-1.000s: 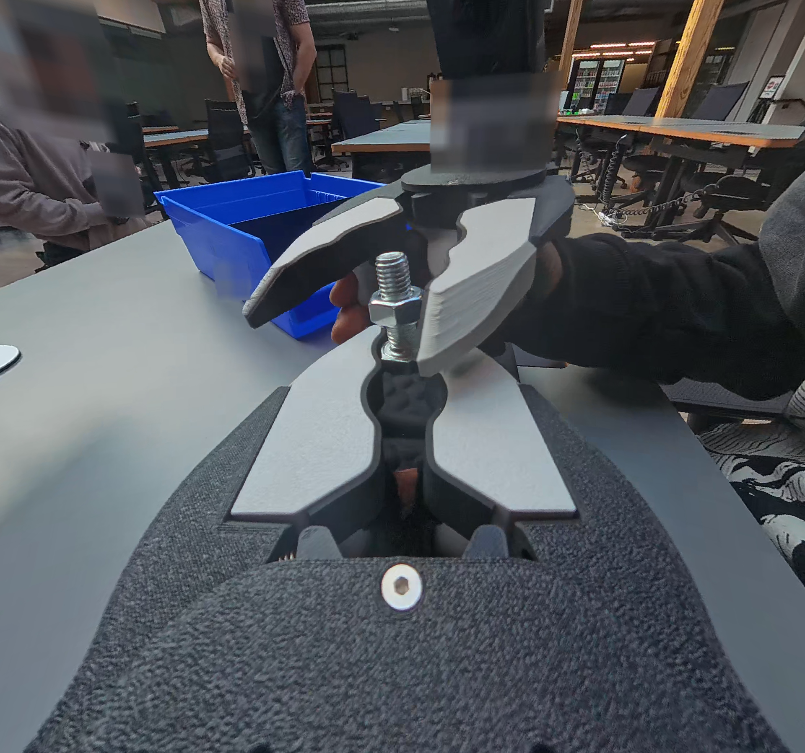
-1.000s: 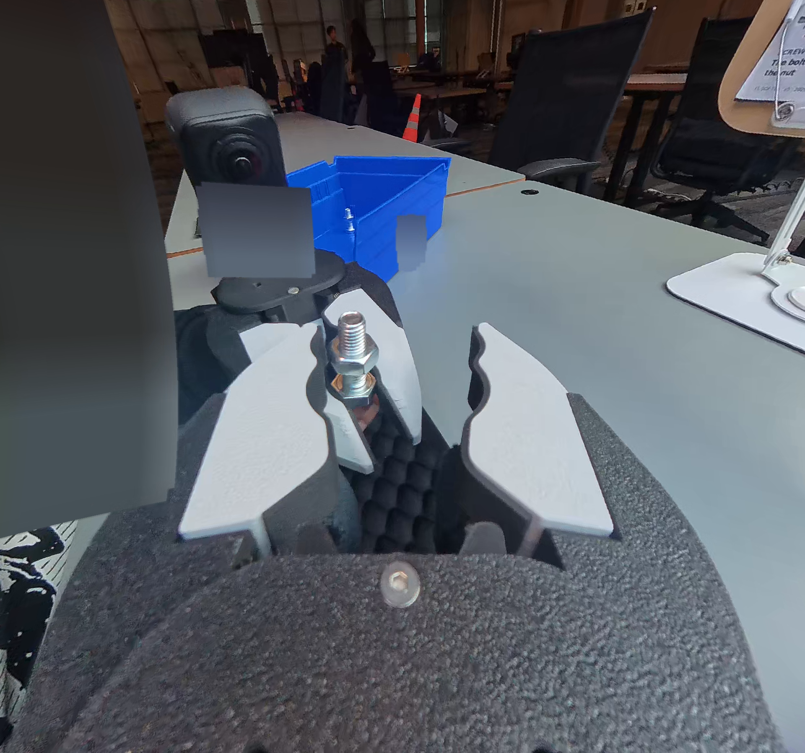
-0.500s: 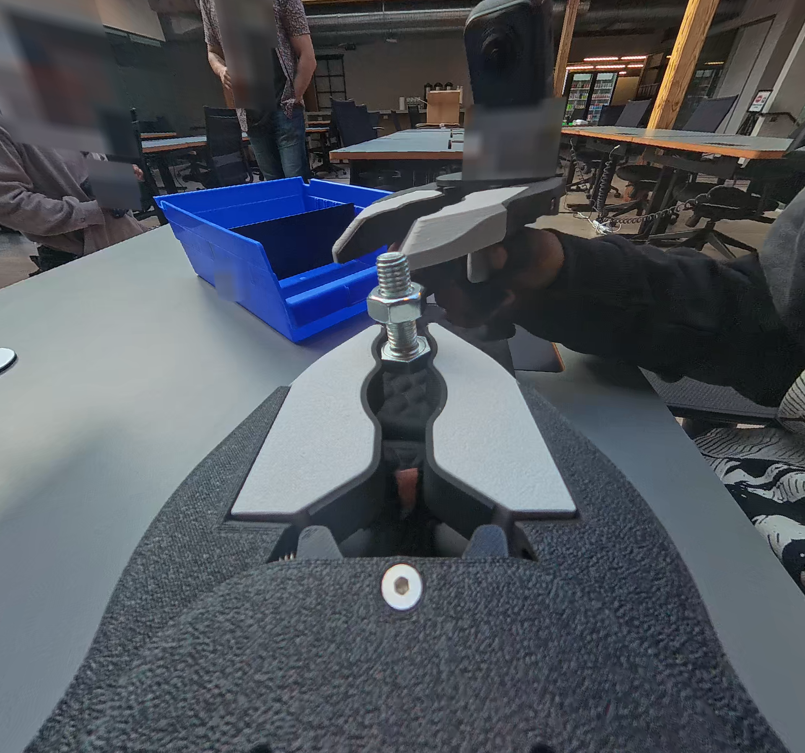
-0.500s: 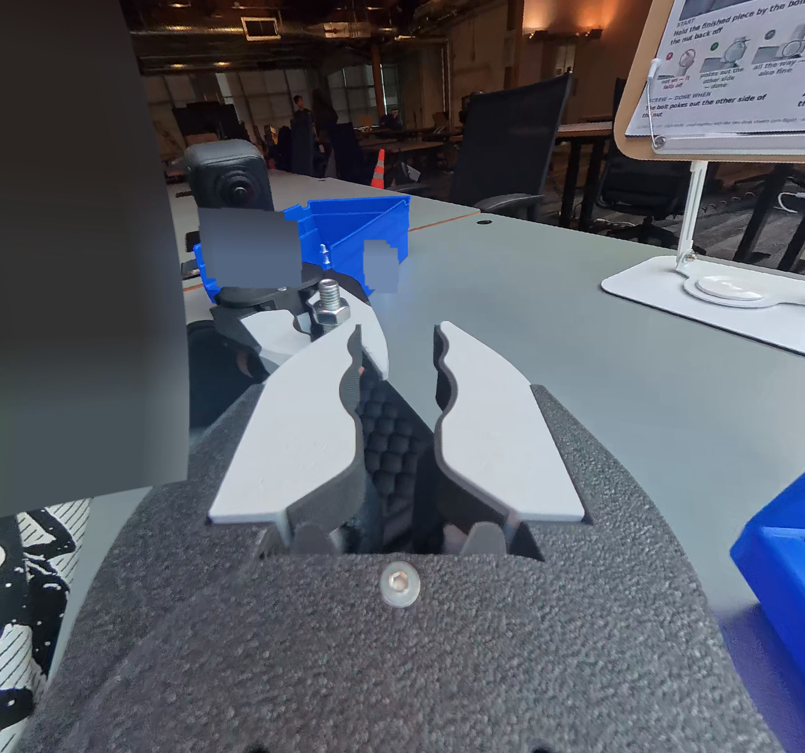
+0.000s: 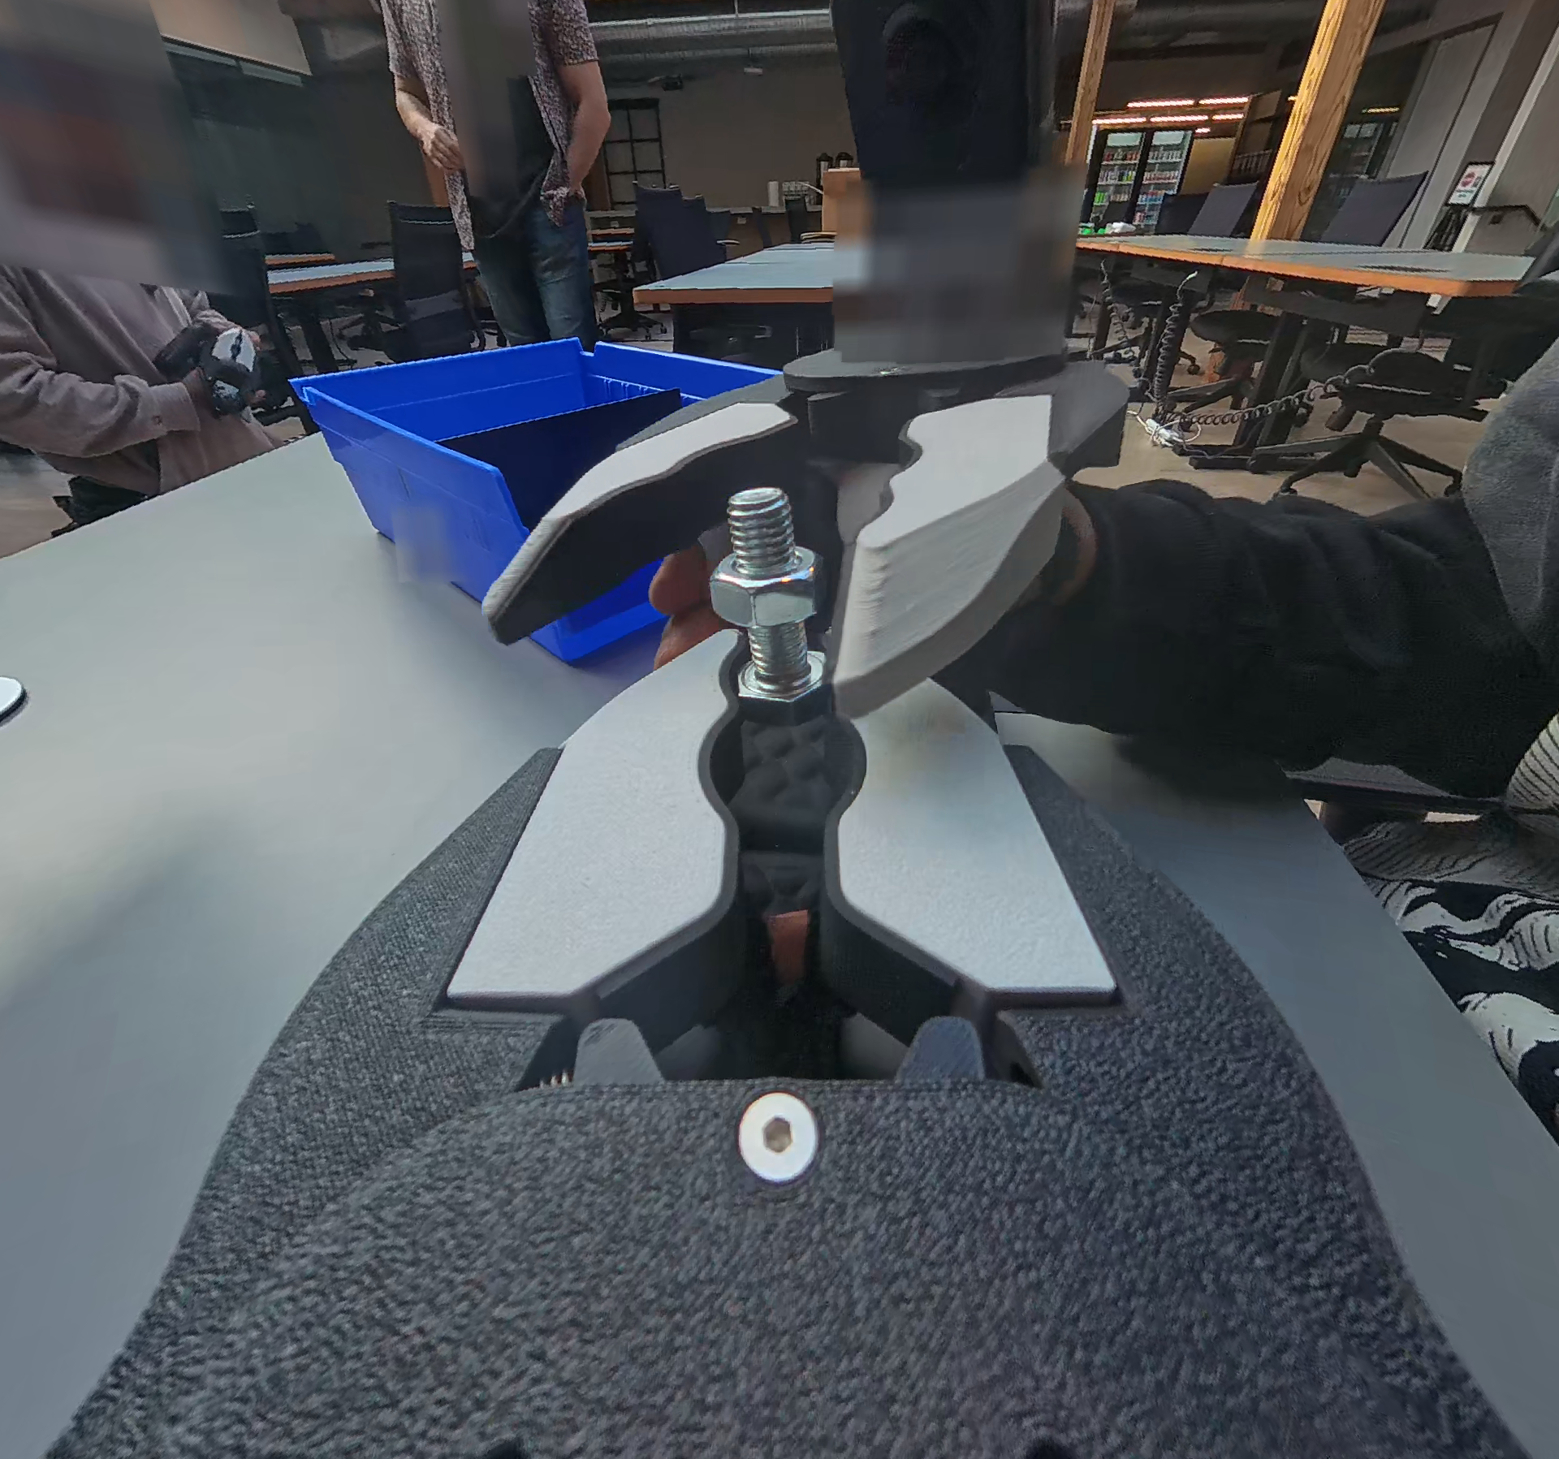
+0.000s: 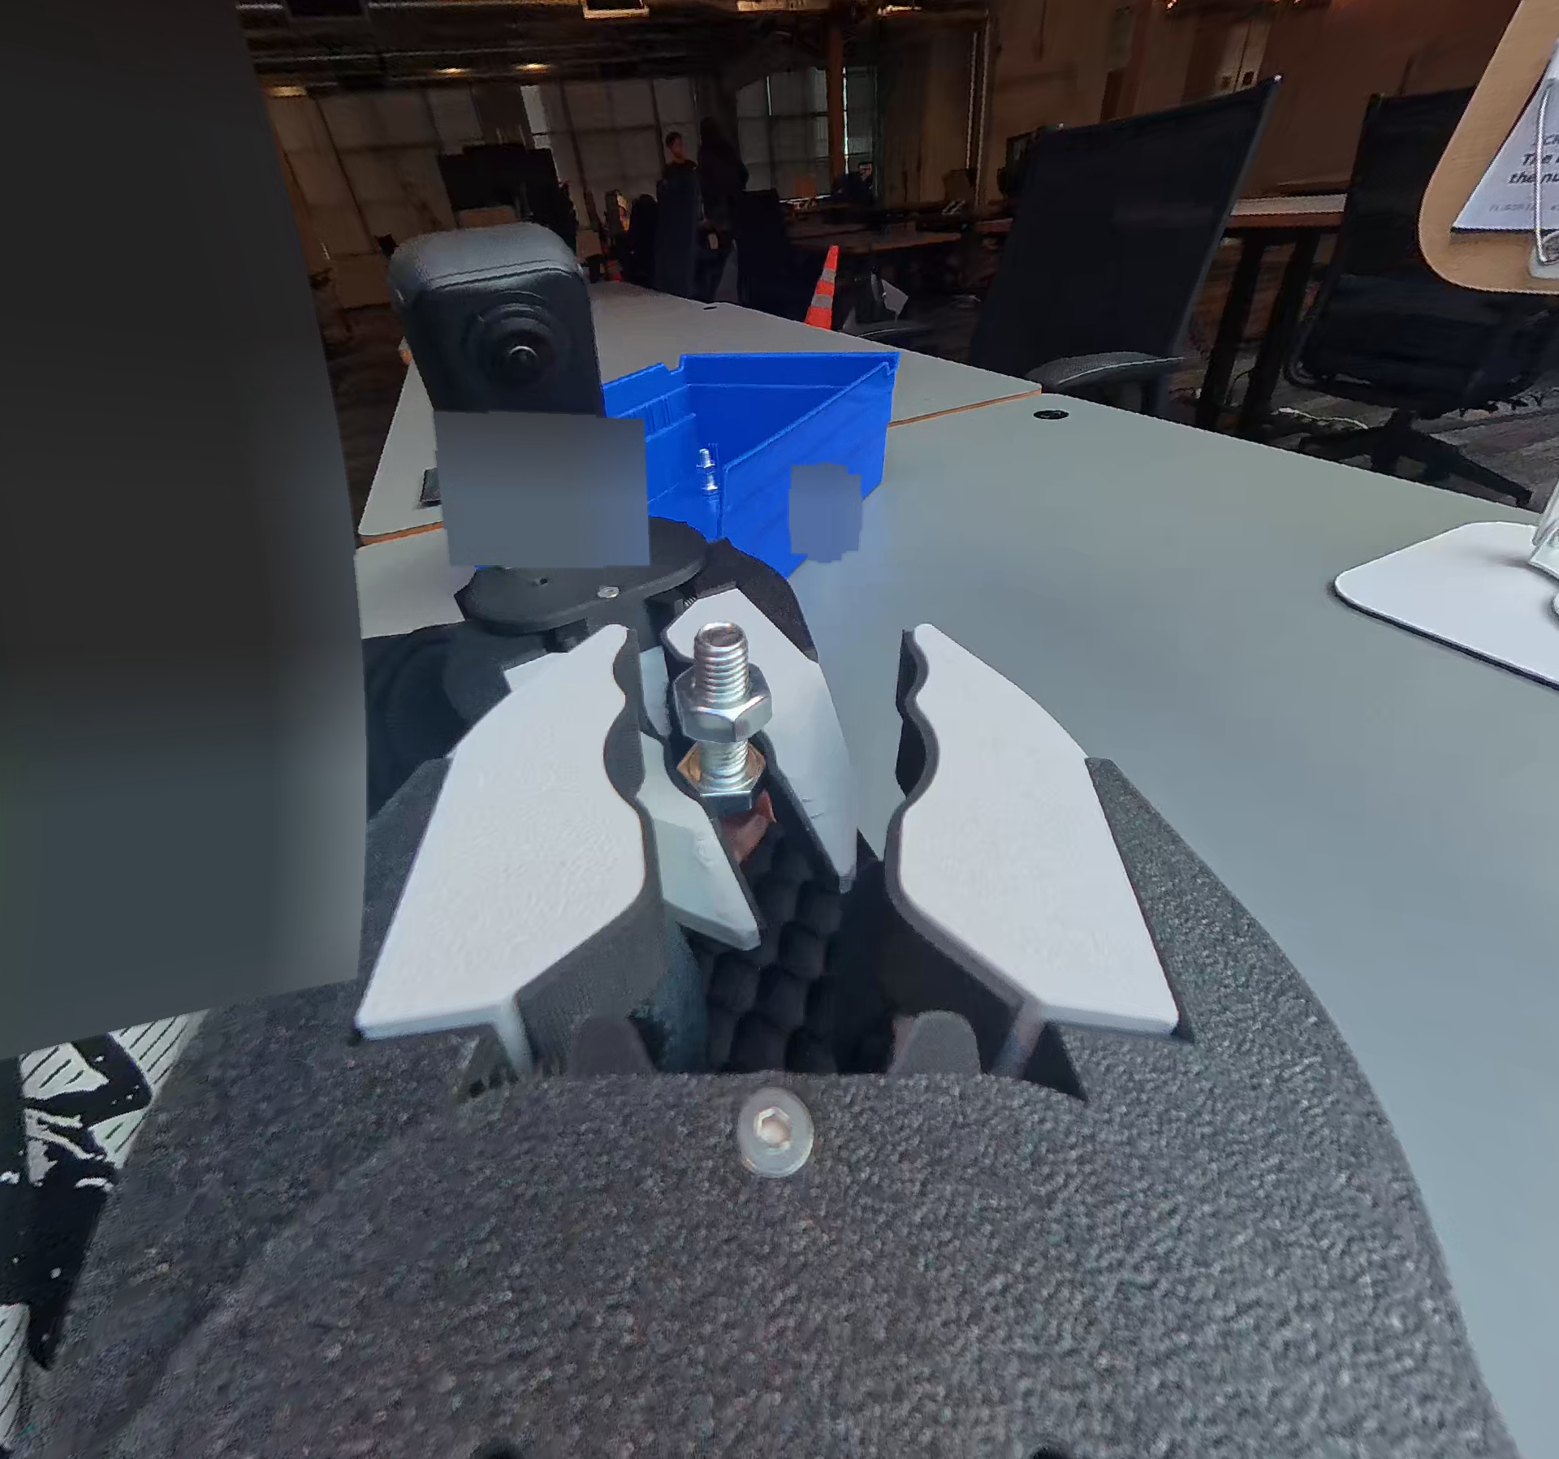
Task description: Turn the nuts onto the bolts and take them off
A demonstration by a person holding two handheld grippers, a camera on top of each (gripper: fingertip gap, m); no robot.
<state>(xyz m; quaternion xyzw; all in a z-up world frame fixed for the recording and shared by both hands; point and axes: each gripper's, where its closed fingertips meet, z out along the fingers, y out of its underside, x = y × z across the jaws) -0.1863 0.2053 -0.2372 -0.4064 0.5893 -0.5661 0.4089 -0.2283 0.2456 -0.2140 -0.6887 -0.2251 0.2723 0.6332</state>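
A steel bolt stands upright, threads up, with a hex nut partway down its shaft. My left gripper is shut on the bolt's head at its fingertips. My right gripper comes in from the far side, open, one finger on each side of the nut. In the right wrist view my right gripper is open, and the bolt and nut stand just inside its left finger. The left gripper holds the bolt from below there.
A blue bin sits on the grey table behind the grippers; in the right wrist view the bin holds more bolts. A white stand base with a clipboard is at the right. Two people are beyond the table. About 5 cm separates my left fingertips from my right.
The right gripper drew back from the bolt and turned half a second ago, and is now back around the nut, still open. The left gripper and bolt have stayed put.
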